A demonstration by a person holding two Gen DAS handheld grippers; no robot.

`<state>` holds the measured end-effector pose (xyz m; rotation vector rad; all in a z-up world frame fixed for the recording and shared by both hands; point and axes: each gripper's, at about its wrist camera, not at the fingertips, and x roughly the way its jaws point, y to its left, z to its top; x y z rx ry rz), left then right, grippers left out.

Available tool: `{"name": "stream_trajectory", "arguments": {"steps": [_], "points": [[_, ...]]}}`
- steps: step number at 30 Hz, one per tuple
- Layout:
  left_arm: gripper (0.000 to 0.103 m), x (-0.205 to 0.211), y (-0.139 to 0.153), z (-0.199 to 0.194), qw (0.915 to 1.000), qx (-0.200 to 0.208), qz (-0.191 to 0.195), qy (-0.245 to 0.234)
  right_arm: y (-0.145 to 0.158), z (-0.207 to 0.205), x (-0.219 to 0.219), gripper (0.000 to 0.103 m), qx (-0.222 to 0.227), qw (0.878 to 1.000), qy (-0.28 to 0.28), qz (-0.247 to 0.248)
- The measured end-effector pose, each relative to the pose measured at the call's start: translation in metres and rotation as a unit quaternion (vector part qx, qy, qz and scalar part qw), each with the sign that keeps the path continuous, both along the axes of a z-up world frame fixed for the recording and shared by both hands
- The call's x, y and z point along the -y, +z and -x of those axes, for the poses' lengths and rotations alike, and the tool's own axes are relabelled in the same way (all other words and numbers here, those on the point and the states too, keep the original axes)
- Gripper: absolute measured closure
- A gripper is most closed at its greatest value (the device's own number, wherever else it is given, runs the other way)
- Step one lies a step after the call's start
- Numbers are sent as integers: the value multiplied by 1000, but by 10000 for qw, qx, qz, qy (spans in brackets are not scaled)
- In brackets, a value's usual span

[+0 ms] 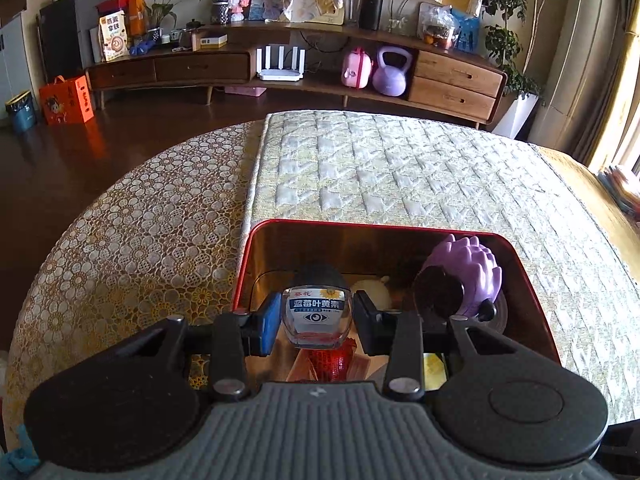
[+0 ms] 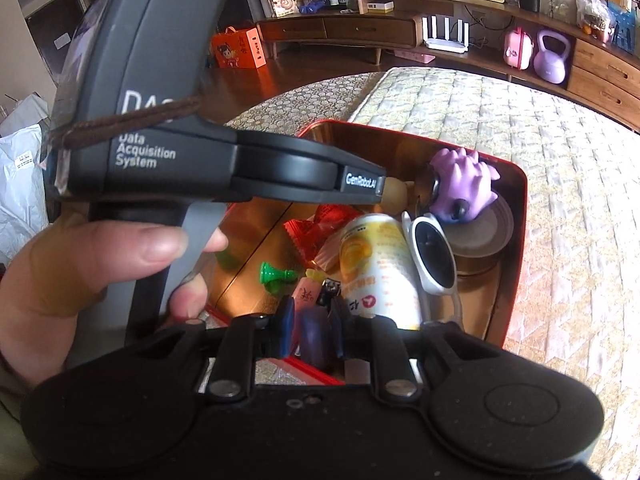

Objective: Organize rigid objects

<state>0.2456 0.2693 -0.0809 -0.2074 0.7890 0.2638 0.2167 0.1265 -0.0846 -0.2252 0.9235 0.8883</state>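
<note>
Your left gripper [image 1: 316, 316] clamps a small bottle [image 1: 318, 312] labelled 蓝莓叶黄素 above the red tin [image 1: 536, 280], and your right gripper [image 2: 312, 330] pinches a small purple object [image 2: 314, 340] at the tin's near edge. Inside the tin lie a yellow can [image 2: 376, 264] and sunglasses [image 2: 434, 256]. The tin sits on a quilted cover [image 1: 400, 168]; beyond it stands a wooden cabinet [image 1: 456, 80].

**Living room behind the table**

A long wooden TV cabinet [image 1: 280, 64] spans the far wall. On its lower shelf stand a white router [image 1: 280, 65], a pink case [image 1: 356, 69] and a purple kettlebell [image 1: 392, 72]. Left of the cabinet, an orange gift bag [image 1: 67, 101] sits on the floor.
</note>
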Motion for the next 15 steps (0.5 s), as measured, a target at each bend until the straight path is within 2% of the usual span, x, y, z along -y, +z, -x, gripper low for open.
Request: {"name": "stream_trajectory", "arguments": {"steps": [9,14,15], "points": [[63,7,-1,5,9999,-131,56,-35,12,5,11,78,-9,9999,-82,-133],[46,11,10,17,9998,33,178,-18,19,9,21,72,27,9997,-167,-197],[45,13,13,20,9998,69,179,-24,21,10,23,72,21,9996,-185,-216]]}}
